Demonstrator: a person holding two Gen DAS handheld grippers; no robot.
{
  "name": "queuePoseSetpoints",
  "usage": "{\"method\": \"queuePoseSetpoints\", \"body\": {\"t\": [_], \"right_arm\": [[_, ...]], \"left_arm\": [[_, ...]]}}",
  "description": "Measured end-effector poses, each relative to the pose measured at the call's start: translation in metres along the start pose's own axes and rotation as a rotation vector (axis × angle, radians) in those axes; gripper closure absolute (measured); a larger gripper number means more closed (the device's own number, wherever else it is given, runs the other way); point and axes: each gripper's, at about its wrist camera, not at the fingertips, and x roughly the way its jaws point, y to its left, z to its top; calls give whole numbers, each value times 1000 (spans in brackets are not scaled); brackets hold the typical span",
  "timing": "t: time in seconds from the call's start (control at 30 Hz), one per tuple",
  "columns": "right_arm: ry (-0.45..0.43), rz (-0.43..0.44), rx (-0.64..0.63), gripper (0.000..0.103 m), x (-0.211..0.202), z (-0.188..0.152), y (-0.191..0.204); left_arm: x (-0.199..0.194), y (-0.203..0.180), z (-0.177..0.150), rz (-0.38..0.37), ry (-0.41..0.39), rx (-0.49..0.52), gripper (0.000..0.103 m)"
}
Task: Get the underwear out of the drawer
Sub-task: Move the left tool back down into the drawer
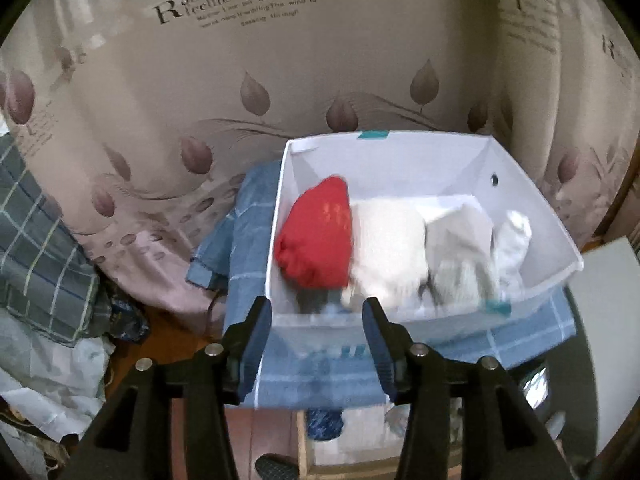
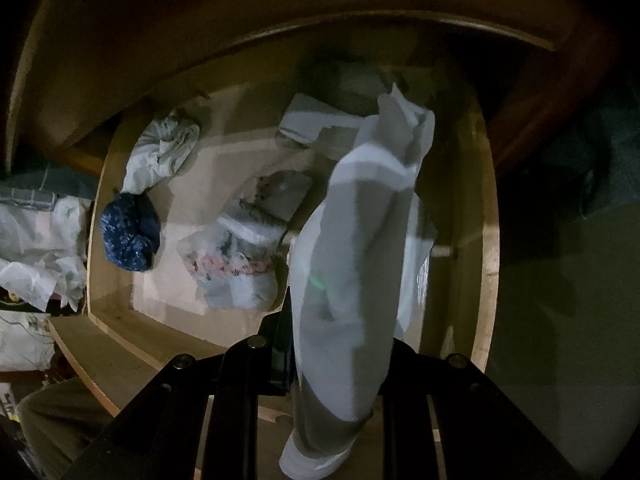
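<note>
In the right wrist view my right gripper [image 2: 336, 320] is shut on a pale grey-white piece of underwear [image 2: 352, 240], which hangs along the fingers above the open wooden drawer [image 2: 486, 240]. In the drawer lie a dark blue patterned bundle [image 2: 130, 232], a white crumpled garment [image 2: 164, 148] and a plastic-wrapped bundle [image 2: 236, 264]. In the left wrist view my left gripper [image 1: 318, 312] is open and empty at the near wall of a white box [image 1: 532, 200]. The box holds a red rolled garment [image 1: 316, 236] and white and grey garments [image 1: 400, 248].
The white box rests on a blue checked cloth [image 1: 320, 376]. A beige curtain with leaf print [image 1: 200, 80] hangs behind it. Checked bedding [image 1: 36, 232] and a plastic bag [image 1: 48, 376] lie at the left. A white surface [image 1: 608, 292] is at the right.
</note>
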Motion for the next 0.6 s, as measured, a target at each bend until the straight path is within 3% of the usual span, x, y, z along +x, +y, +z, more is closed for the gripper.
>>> {"method": "queuePoseSetpoints", "body": {"t": [0.2, 0.43, 0.6], "right_arm": [[-40, 39, 30, 86, -10, 1, -6], [-80, 77, 50, 86, -23, 1, -8], [-155, 99, 28, 86, -42, 5, 0]], "left_arm": [[-2, 6, -60, 13, -6, -32, 52], [42, 18, -133, 57, 80, -89, 52], [65, 26, -166, 64, 115, -129, 52]]}}
